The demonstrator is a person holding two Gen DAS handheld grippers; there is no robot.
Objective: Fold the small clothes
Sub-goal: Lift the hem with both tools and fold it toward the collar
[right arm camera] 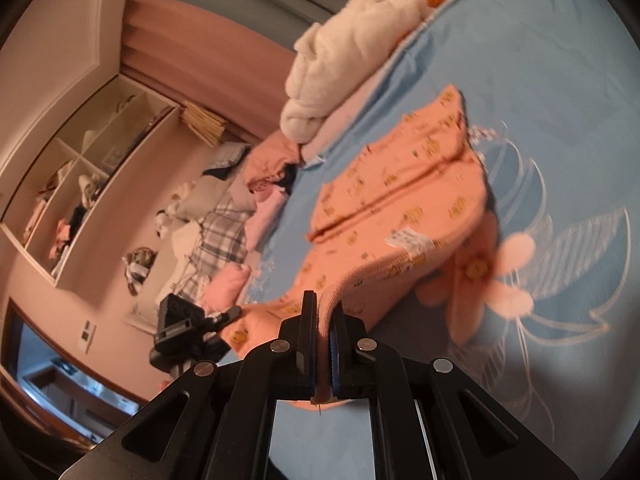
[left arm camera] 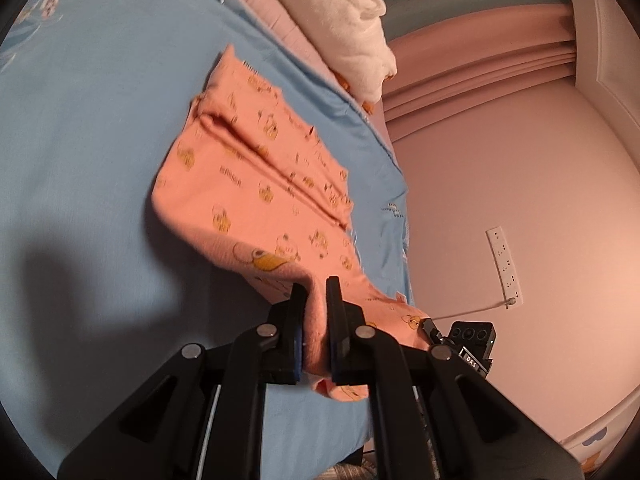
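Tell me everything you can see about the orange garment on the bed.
The orange garment looks like soft knit cotton, printed with small yellow cartoon figures; a white label shows on its raised edge. Its far part lies on the blue bedsheet, with long folds down the middle. The near edge is lifted, pinched by the left gripper and the right gripper.

Orange printed garment (left arm camera: 256, 184), near edge lifted off blue bedsheet (left arm camera: 88, 128).
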